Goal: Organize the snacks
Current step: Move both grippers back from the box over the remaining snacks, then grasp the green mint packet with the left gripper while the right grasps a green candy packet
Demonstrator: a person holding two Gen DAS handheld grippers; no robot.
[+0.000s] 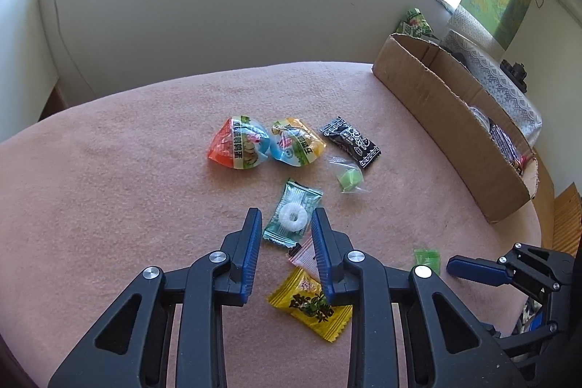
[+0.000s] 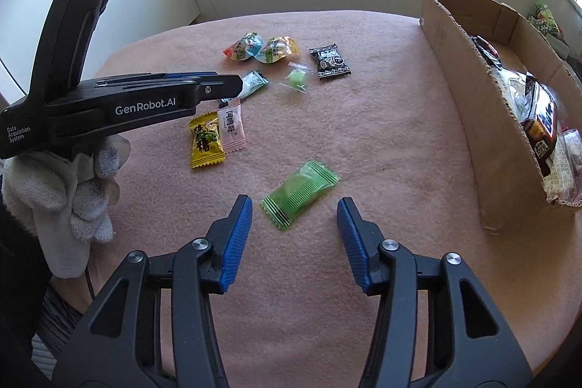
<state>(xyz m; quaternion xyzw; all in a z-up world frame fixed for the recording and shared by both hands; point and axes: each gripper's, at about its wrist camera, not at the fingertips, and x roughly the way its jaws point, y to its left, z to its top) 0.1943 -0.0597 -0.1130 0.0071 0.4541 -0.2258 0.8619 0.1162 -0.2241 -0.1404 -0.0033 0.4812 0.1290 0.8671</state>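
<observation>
Partly done, by the look of it: several wrappers already in the open brown cardboard box [image 2: 469,119] at the right, too jumbled to count. Eight loose on the pink blanket [image 2: 363,133]:

- two triangular egg pouches, orange-blue [image 1: 238,144] and yellow-blue [image 1: 296,142]
- one black sachet [image 1: 351,142]
- one clear-wrapped green sweet [image 1: 349,179]
- one teal ring-mint packet [image 1: 293,215]
- one pink sachet [image 2: 231,126]
- one yellow candy [image 2: 205,144]
- one green striped packet [image 2: 300,193]

Left gripper [image 1: 286,224] narrowly parted around the mint, nothing held. Right gripper [image 2: 294,211] spread wide, empty, near the green packet.
</observation>
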